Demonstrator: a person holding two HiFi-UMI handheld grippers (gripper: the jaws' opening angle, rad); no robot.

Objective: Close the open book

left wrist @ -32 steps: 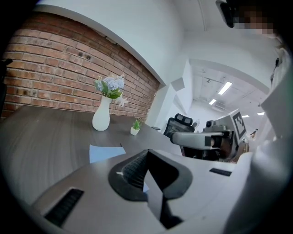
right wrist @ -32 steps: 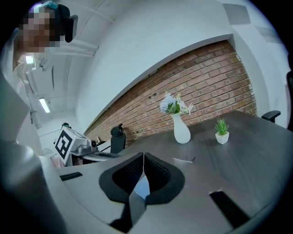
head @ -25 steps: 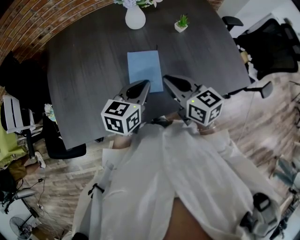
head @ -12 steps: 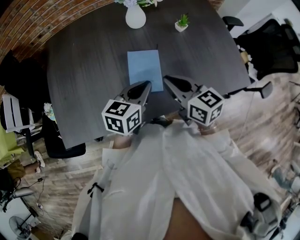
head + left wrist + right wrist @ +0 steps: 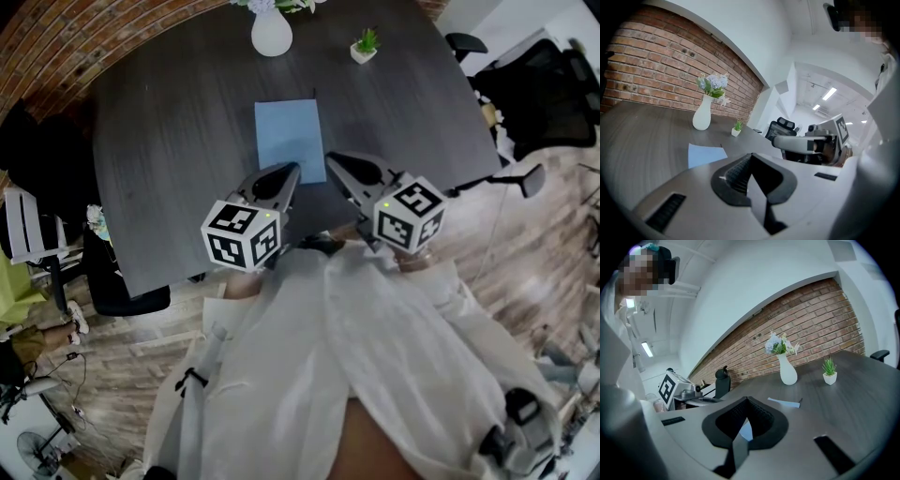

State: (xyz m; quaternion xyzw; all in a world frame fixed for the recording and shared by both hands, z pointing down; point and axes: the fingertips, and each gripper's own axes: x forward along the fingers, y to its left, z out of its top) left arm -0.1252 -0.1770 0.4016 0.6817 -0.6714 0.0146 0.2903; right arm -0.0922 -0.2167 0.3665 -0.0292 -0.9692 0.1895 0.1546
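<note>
A light blue book [image 5: 288,131] lies flat on the dark wooden table [image 5: 178,141], its cover up and no pages showing. It also shows in the left gripper view as a blue book [image 5: 705,153] and in the right gripper view as a thin blue slab [image 5: 785,402]. My left gripper [image 5: 293,169] hovers just short of the book's near edge, jaws shut and empty [image 5: 750,157]. My right gripper [image 5: 330,157] hangs beside it near the book's near right corner, jaws together, nothing held [image 5: 747,400].
A white vase with flowers [image 5: 271,33] and a small potted plant [image 5: 364,47] stand at the table's far side. Black office chairs stand at the right [image 5: 530,84] and the left [image 5: 122,291]. A brick wall [image 5: 656,70] runs behind the table.
</note>
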